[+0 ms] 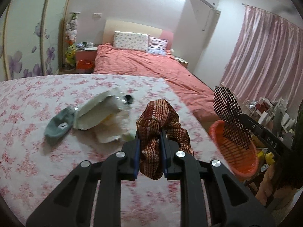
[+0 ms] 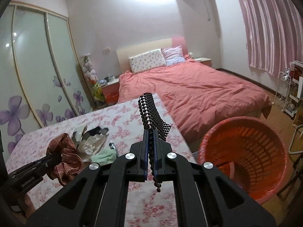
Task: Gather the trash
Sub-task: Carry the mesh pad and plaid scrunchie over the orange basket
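My left gripper (image 1: 150, 136) is shut on a brown striped cloth (image 1: 159, 121), lifted above the floral table (image 1: 37, 151). From the right wrist view that same brown cloth (image 2: 64, 151) hangs at the lower left in the left gripper (image 2: 56, 158). My right gripper (image 2: 151, 132) is shut on a black-and-white checkered cloth (image 2: 151, 111), which also shows at the right of the left view as the checkered cloth (image 1: 227, 111) over the orange basket (image 1: 234, 151). The orange basket (image 2: 244, 157) stands just right of the table. Crumpled paper and wrappers (image 1: 102, 113) and a pale green sock (image 1: 56, 126) lie on the table.
A bed with a salmon cover (image 2: 189, 92) stands beyond the table. Wardrobe doors with purple flowers (image 2: 37, 75) line the left. Pink curtains (image 1: 265, 56) and a white rack of clutter (image 2: 291, 94) stand at the right. A second orange bin (image 1: 84, 65) sits by the nightstand.
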`<state>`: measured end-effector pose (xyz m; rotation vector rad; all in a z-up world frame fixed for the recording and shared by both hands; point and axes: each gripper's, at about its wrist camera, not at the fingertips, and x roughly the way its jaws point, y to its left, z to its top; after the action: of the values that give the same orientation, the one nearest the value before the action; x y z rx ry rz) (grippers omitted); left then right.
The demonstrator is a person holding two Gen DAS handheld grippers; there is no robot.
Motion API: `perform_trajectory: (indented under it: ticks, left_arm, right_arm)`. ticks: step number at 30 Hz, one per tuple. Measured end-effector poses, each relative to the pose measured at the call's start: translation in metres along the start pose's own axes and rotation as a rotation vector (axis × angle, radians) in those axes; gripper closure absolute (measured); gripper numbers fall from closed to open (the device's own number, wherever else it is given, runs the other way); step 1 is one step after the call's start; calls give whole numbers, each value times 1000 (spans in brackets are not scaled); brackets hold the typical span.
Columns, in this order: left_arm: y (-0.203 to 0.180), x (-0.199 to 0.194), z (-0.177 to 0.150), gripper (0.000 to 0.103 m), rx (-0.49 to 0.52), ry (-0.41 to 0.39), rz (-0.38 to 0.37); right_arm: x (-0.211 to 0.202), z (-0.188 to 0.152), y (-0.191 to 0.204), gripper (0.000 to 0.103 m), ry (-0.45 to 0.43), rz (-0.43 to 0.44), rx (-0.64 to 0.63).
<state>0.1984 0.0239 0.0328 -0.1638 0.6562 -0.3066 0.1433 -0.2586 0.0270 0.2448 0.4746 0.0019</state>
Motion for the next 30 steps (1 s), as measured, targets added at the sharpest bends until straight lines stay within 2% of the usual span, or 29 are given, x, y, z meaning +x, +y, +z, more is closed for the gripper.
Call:
perform_trajectory:
  ticks: [11,20,30]
  left_arm:
    - [-78,23,3,84,78,17,-127]
    - [-141,49,-2,84,143,43,-221]
    - [-183,79,-5,84,195,76,-270]
  right_arm:
    - [-22,1,-47,99,-82,-94,73]
    - [-31,-2,-91,99,-112,-159,139]
    - [-27,-6,-122,99,-110,-192,185]
